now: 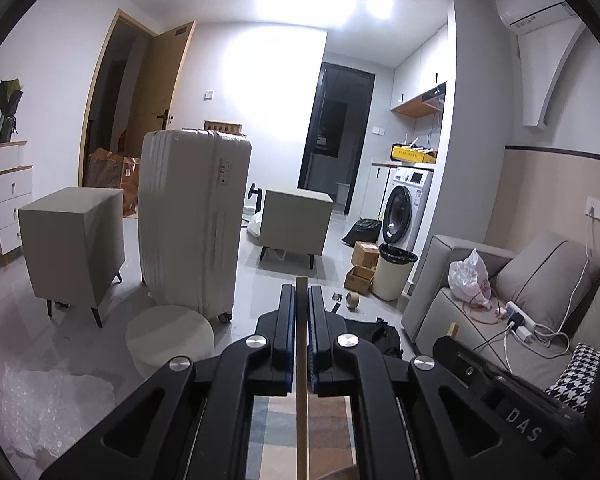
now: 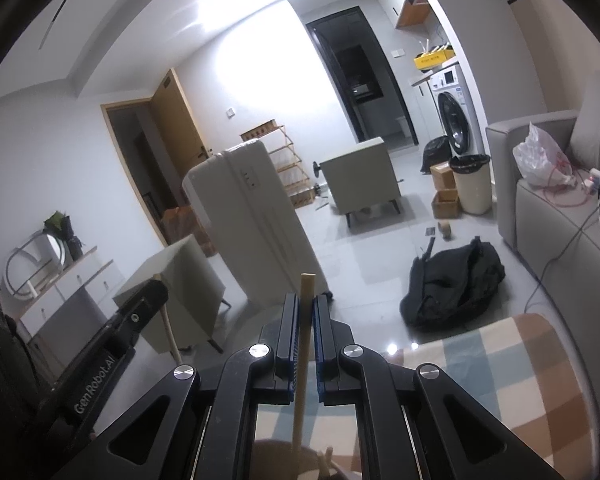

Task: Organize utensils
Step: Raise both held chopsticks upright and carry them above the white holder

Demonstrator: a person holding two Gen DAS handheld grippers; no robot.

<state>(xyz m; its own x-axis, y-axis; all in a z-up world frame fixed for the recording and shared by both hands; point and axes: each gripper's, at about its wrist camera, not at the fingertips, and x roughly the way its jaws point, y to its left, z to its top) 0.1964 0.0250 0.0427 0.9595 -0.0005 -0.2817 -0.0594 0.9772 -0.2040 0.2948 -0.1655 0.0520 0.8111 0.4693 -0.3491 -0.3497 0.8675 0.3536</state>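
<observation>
My left gripper (image 1: 301, 294) is shut on a flat pale wooden utensil handle (image 1: 301, 392) that runs up between the jaws, its tip just past them. My right gripper (image 2: 305, 304) is shut on a round pale wooden utensil handle (image 2: 303, 340), tip sticking out above the jaws. Its lower end goes down to a brown round holder (image 2: 284, 456) at the bottom edge, where another wooden stick (image 2: 323, 464) stands. Both grippers are raised and look out over the room. The left gripper body with its wooden handle (image 2: 172, 336) shows at left in the right wrist view; the right gripper body (image 1: 496, 384) shows at right in the left wrist view.
A checked cloth (image 2: 512, 368) covers the surface below the grippers. On the floor stand a white suitcase (image 1: 194, 220), grey cabinets (image 1: 74, 240), a round stool (image 1: 170, 334), a black bag (image 2: 452, 284) and a bin (image 1: 396, 272). A grey sofa (image 1: 512, 308) is at right.
</observation>
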